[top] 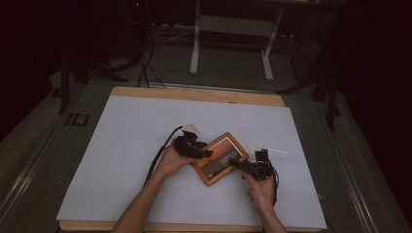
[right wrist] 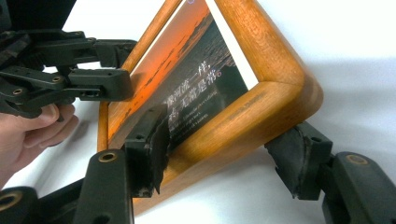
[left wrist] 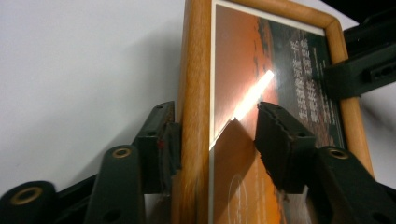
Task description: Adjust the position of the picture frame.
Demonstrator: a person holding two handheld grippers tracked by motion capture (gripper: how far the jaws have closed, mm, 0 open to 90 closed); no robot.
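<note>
A wooden picture frame [top: 221, 156] holding an orange and dark print with pale lettering sits at the middle of the white sheet, raised a little off it. My left gripper [top: 208, 153] grips its left rail. In the left gripper view the rail [left wrist: 196, 93] stands between the jaws of the left gripper [left wrist: 217, 135], one against the wood's outer side and the other on the glass. My right gripper [top: 236, 163] holds the frame's near right corner. In the right gripper view the rounded corner [right wrist: 261, 70] lies in the right gripper [right wrist: 222, 140], one jaw on the print side and one under the corner.
A white sheet [top: 121, 160] covers the wooden table [top: 194, 93]. A thin white stick [top: 276, 151] lies just right of the frame. A white-legged stand [top: 228, 29] and floor cables [top: 145, 68] are beyond the far edge. The left hand [right wrist: 32, 130] shows in the right gripper view.
</note>
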